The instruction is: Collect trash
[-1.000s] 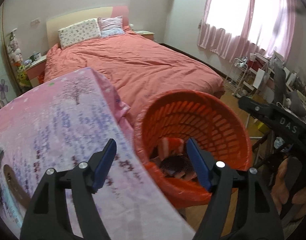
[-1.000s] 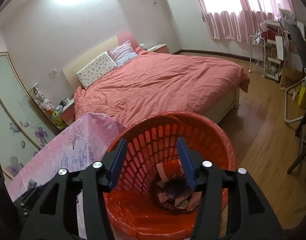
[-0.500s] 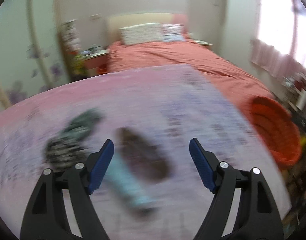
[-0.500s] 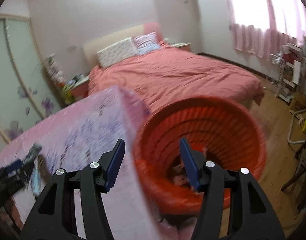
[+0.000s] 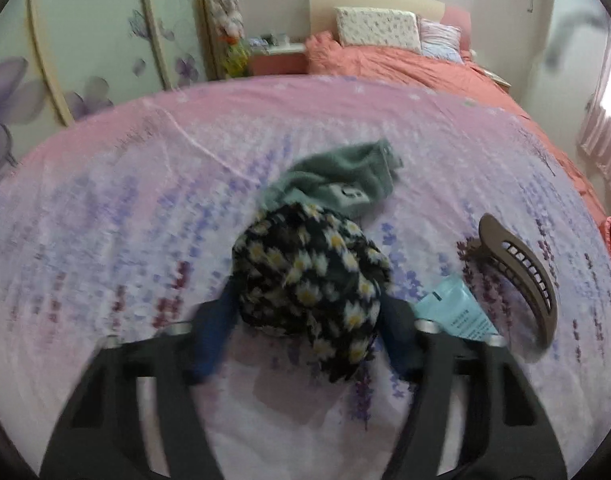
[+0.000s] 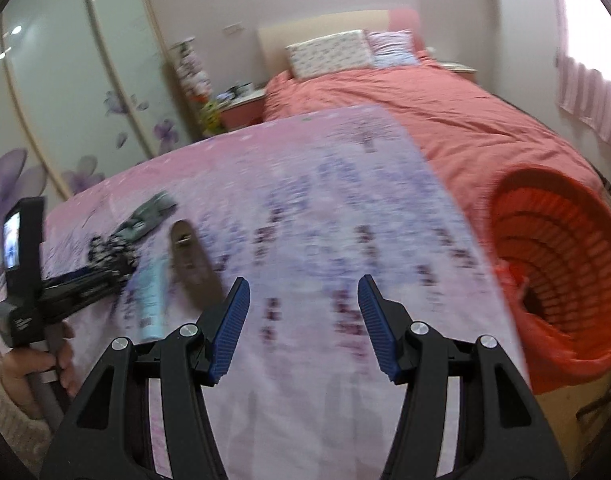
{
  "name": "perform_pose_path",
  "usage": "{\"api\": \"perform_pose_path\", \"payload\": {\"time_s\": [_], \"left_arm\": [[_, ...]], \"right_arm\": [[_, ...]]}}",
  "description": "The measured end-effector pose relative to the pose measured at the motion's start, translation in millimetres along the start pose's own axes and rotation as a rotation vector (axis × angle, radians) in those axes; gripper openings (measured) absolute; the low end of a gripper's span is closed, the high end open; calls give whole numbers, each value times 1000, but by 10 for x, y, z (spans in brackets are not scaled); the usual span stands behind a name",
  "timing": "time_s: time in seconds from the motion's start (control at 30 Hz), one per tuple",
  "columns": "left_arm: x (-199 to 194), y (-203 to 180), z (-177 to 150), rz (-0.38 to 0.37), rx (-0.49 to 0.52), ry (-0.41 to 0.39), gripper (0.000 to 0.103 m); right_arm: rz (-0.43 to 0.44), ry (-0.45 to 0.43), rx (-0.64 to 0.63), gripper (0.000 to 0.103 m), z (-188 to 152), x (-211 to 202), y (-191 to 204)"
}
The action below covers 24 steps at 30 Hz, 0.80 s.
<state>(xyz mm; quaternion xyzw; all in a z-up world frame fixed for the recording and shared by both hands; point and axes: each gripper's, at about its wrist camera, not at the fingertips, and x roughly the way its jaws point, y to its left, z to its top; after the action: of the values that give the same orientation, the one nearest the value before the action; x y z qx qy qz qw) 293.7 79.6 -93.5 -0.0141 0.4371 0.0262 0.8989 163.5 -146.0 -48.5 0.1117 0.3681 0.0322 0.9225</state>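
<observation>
L gripper [image 5: 305, 320] is straddling the black daisy-print cloth bundle [image 5: 309, 272], fingers spread, lining up a grab; R gripper [image 6: 303, 328] is hovering empty, released, w/ orange plastic basket [image 6: 557, 264] nearby.

The left wrist view looks forward and down from close over the counter [image 5: 105, 208], its fingers [image 5: 209, 336] at the bottom edge, facing the bed [image 5: 385, 60]; the right wrist view sits higher and farther back, facing the same way, with the orange basket [image 6: 553, 240] at its right; both share the counter, the daisy-print cloth [image 5: 309, 276], the bed and the wardrobe doors [image 6: 65, 92].
</observation>
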Motion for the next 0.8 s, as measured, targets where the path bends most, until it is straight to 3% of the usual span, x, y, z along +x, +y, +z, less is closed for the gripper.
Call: {"api": "perform_pose_path", "payload": {"time_s": [0.03,0.1,0.23,0.47,0.57,0.8], "left_arm": [[-4,17,7,12,-1,-7,33],[-5,41,8,32,23,-3,30],[-33,139,-27,30,27,-9,32],[-34,206,-48,5,-4,-4,36],[-32,223,-44,-1,-8,-3,36],[-13,250,-42,-2,-10,-3,36]], "right_arm": [[14,10,-9,57,18,53,60],[42,32,-22,57,40,160,194],[89,81,-60,57,68,393,452],[59,131,-132,57,118,701,724],[44,136,-139,42,129,756,759],[-17,113,-135,31,77,657,675]]}}
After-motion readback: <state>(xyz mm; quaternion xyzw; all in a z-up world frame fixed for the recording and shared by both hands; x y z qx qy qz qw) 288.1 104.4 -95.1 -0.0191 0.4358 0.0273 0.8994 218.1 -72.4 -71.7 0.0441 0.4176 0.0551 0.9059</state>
